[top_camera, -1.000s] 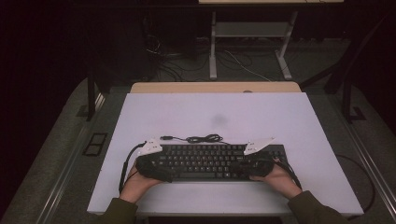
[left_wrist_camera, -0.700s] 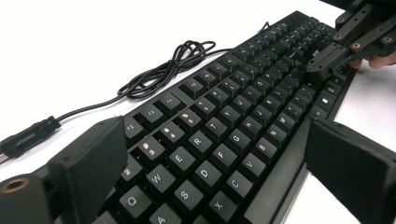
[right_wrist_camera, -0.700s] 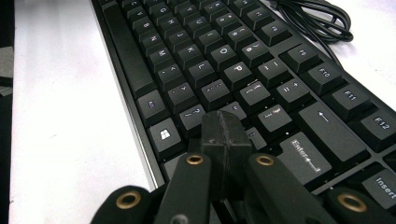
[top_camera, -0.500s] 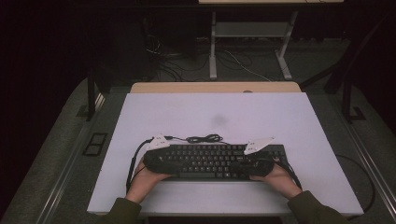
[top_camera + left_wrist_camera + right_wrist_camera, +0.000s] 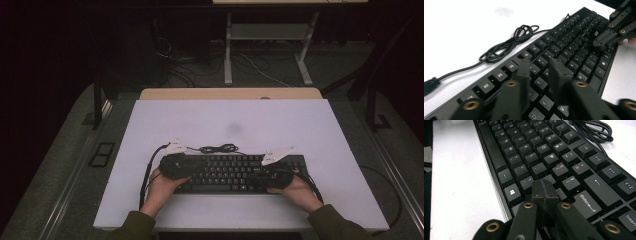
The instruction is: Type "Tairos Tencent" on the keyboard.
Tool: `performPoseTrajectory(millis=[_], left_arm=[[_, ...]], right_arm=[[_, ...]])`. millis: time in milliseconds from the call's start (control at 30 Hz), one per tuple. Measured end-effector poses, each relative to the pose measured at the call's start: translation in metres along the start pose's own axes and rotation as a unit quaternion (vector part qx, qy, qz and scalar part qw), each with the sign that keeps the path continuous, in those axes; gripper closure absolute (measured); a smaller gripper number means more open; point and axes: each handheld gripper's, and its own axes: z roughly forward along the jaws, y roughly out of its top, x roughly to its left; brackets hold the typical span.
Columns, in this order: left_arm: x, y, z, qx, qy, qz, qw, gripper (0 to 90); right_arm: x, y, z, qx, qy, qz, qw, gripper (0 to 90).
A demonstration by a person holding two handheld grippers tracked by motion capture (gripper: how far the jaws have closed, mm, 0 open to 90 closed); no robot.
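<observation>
While hovering low over the keyboard, left gripper spread, right gripper pressed together, probably ready to poke keys.

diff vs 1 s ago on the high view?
Little has changed. The left gripper and its hand shifted slightly along the keyboard's left end; its jaws stand apart over the keys. The right gripper stays at the right end, jaws closed together. Keyboard, its cable and table are unmoved; nothing grasped or released.

Matt black plastic keyboard, smooth white tabletop, rubbery black cable
</observation>
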Motion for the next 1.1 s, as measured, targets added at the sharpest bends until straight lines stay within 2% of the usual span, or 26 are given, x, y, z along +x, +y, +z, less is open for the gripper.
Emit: performPoseTrajectory(millis=[33, 100, 300, 500, 633, 700, 867, 933, 1100], left_arm=[[0.0, 0.001, 0.001, 0.002, -0.002, -0.001, 1.0, 83.0], [0.001, 0.002, 0.003, 0.007, -0.008, -0.001, 0.9999, 88.4], [-0.001, 0.004, 0.013, 0.032, -0.011, 0.005, 0.9994, 88.7], [-0.005, 0.004, 0.018, 0.049, -0.003, 0.02, 0.9986, 88.7], [-0.006, 0.003, 0.02, 0.056, -0.001, 0.019, 0.9983, 88.7], [-0.005, 0.003, 0.02, 0.06, 0.001, 0.025, 0.9979, 88.7], [-0.006, 0.003, 0.022, 0.059, -0.001, 0.023, 0.998, 88.7], [-0.006, 0.002, 0.023, 0.067, -0.001, 0.027, 0.9974, 88.8], [-0.007, 0.002, 0.023, 0.065, 0.001, 0.03, 0.9974, 88.8]], right_arm=[[0.0, 0.0, 0.0, 0.0, 0.0, 0.0, 1.0, 89.5], [0.0, 0.0, 0.0, 0.0, 0.0, 0.0, 1.0, 89.5], [0.0, 0.0, 0.0, 0.0, 0.0, 0.002, 1.0, 89.5], [0.0, 0.0, 0.0, 0.0, 0.0, 0.002, 1.0, 89.5], [0.0, 0.0, 0.0, 0.0, 0.001, 0.003, 1.0, 89.5], [0.0, 0.0, 0.0, 0.0, 0.0, 0.003, 1.0, 89.5], [0.0, 0.0, 0.0, 0.0, 0.0, 0.003, 1.0, 89.5], [0.0, 0.0, 0.0, 0.0, 0.0, 0.003, 1.0, 89.5], [0.0, 0.0, 0.0, 0.0, 0.0, 0.002, 1.0, 89.5]])
